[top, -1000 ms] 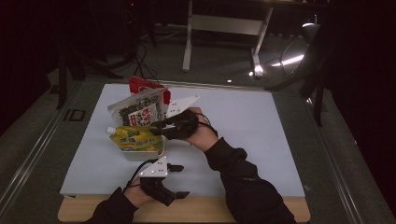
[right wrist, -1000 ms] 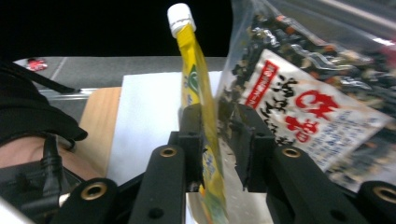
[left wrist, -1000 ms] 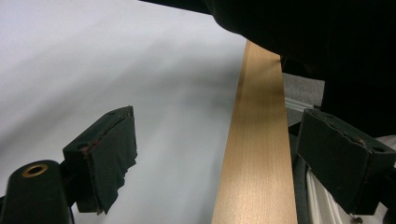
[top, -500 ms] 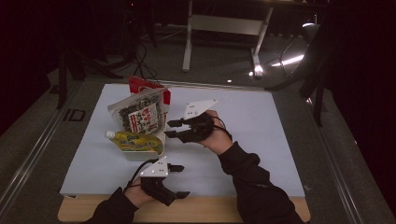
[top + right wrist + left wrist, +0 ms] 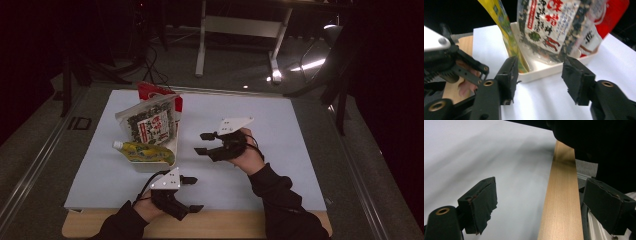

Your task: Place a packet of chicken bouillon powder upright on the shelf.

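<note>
The right gripper [image 5: 202, 143] hung over the white sheet with its jaws apart and nothing between them; they had just been opening. Ahead of them, well clear of the pads, stood the white tray [image 5: 541, 71] with the packets leaning in it. In the right gripper view the tray's near wall lay just beyond the gap between the jaws, the yellow pouch [image 5: 501, 25] rising above the left-hand jaw and the seaweed packet [image 5: 547, 22] above the gap itself. I judged the packets stood propped like that because the tray is shallow and they lean on each other and on the red packet [image 5: 610, 17] behind, so the hand could let go and back off without anything toppling.

The left gripper [image 5: 192, 194] rested low by the near wooden edge [image 5: 561, 202] of the table, jaws open and empty, the wood strip running up between them in its own view. It looked parked, out of the way.

Much was hard to read. The tops of all three packets were cut off in the right gripper view, and the red one was mostly covered by the seaweed packet. From above, the tray [image 5: 150, 167] showed as little more than a pale rim under the yellow pouch [image 5: 142, 152]. The room beyond the table was dark.
</note>
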`<state>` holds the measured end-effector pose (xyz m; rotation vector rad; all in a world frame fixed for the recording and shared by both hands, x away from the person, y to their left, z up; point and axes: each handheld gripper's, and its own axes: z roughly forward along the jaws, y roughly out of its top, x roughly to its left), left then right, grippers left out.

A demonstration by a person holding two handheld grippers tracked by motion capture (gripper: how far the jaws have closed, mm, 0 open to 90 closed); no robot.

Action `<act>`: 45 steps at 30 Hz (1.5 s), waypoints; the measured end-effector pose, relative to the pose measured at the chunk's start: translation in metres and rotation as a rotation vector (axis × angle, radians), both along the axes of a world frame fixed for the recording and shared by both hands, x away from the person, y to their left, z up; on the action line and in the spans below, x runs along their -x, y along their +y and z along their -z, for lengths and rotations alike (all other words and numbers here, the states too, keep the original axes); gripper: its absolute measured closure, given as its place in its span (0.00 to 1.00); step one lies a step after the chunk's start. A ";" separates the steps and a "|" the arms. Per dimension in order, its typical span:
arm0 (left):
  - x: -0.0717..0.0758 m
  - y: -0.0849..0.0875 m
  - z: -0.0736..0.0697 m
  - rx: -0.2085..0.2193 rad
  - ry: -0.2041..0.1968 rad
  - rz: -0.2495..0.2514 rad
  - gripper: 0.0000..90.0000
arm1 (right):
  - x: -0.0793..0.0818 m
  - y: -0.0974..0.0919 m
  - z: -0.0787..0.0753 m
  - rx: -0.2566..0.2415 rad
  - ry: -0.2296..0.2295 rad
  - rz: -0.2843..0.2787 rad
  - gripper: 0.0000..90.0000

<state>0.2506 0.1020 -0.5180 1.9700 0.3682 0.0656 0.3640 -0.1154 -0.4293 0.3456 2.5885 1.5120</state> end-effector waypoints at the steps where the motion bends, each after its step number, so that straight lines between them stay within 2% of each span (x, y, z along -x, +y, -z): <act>1: 0.000 0.000 0.000 0.000 0.000 0.000 0.15 | 0.001 -0.003 0.004 -0.006 0.007 0.003 0.44; 5: 0.000 0.000 0.001 0.001 0.002 -0.001 0.15 | 0.004 -0.008 0.009 -0.005 0.007 0.012 0.37; 6: 0.000 0.001 0.001 0.000 0.003 -0.002 0.15 | 0.007 -0.013 0.015 -0.011 0.017 0.009 0.32; 11: 0.000 0.000 0.000 0.002 -0.002 -0.004 0.15 | 0.008 -0.023 0.026 -0.038 0.050 0.020 0.24; 15: 0.000 0.000 0.000 0.001 -0.001 -0.003 0.15 | 0.009 -0.030 0.033 -0.057 0.047 0.037 0.21; 16: 0.000 0.000 0.001 -0.001 0.001 -0.002 0.15 | 0.011 -0.034 0.037 -0.045 0.021 0.040 0.16; 23: 0.000 0.000 0.001 -0.003 0.000 0.000 0.15 | 0.013 -0.054 0.051 -0.048 0.044 0.064 0.16; 24: 0.000 0.000 0.001 -0.003 -0.002 0.002 0.15 | 0.013 -0.061 0.055 -0.056 0.066 0.072 0.16; 27: 0.000 0.000 0.001 -0.005 -0.003 0.003 0.15 | 0.014 -0.069 0.062 -0.052 0.076 0.086 0.16; 38: 0.000 0.000 0.002 -0.002 0.001 0.003 0.15 | 0.019 -0.089 0.087 -0.027 0.130 0.125 0.16; 45: 0.000 -0.001 0.002 0.000 0.002 0.002 0.15 | 0.025 -0.095 0.098 0.000 0.120 0.136 0.16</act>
